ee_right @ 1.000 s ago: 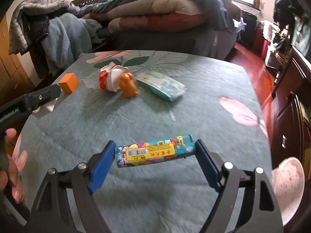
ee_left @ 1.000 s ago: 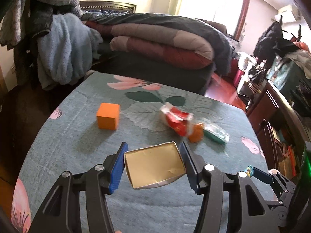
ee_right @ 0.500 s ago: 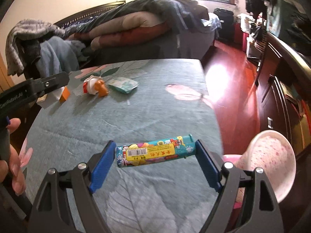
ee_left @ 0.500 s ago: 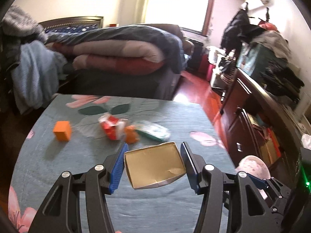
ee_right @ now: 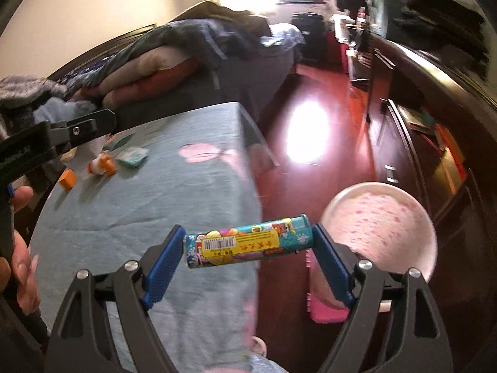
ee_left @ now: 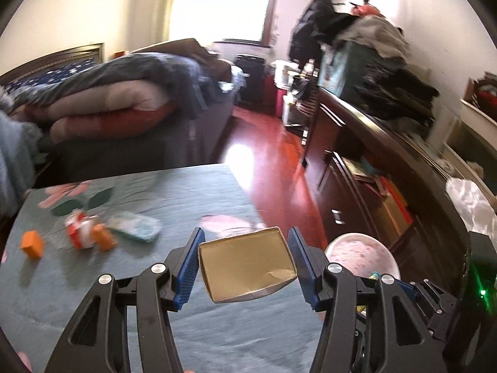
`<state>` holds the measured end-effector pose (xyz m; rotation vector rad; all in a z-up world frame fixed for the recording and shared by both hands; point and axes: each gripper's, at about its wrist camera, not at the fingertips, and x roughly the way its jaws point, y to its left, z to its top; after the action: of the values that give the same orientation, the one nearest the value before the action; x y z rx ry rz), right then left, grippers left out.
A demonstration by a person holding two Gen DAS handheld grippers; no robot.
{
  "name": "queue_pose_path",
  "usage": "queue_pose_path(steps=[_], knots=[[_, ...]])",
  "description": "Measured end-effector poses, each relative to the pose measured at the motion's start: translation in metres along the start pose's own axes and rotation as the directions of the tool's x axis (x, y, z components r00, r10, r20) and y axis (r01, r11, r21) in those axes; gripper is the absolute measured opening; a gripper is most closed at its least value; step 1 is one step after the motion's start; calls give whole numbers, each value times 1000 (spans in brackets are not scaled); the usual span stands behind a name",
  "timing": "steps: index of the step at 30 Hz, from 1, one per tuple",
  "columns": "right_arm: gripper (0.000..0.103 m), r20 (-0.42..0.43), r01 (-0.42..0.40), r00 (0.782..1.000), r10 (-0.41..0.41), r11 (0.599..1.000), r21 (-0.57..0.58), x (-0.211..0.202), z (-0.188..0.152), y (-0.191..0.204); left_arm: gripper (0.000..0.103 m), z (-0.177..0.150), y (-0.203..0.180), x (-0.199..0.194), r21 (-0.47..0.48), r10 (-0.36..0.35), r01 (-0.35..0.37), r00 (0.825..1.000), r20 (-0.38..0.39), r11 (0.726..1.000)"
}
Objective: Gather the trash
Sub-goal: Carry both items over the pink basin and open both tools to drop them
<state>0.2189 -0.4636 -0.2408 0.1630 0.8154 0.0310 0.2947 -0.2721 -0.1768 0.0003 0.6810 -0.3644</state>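
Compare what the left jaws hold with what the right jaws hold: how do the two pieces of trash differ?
The gold box in the left gripper is squat, open-topped and plain, with a dented edge; the candy tube in the right gripper is long, round and covered in bright print with a barcode. The box fills narrower jaws; the tube, gripped end to end, spans wider ones. Both are clamped clear of the table.

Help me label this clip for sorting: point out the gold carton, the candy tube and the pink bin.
gold carton (ee_left: 245, 265): left wrist view, middle of its open gold inside.
candy tube (ee_right: 248, 241): right wrist view, yellow label at mid-length.
pink bin (ee_right: 382, 217): right wrist view, its speckled liner inside the rim.
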Motion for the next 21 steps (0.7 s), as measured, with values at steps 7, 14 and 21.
queue_pose_path(steps=[7, 14, 21], knots=[[82, 0, 83, 996, -84, 992, 97, -7, -9, -64, 56, 6, -64, 32, 95, -106, 109, 994, -36, 990], [82, -6, 153, 988, -155, 972, 179, -8, -16, -115, 56, 6, -117, 59, 166, -186, 197, 979, -81, 966], [82, -24, 206, 978, -206, 948, 244, 2, -24, -152, 56, 4, -154, 87, 211, -237, 260, 963, -132, 942]])
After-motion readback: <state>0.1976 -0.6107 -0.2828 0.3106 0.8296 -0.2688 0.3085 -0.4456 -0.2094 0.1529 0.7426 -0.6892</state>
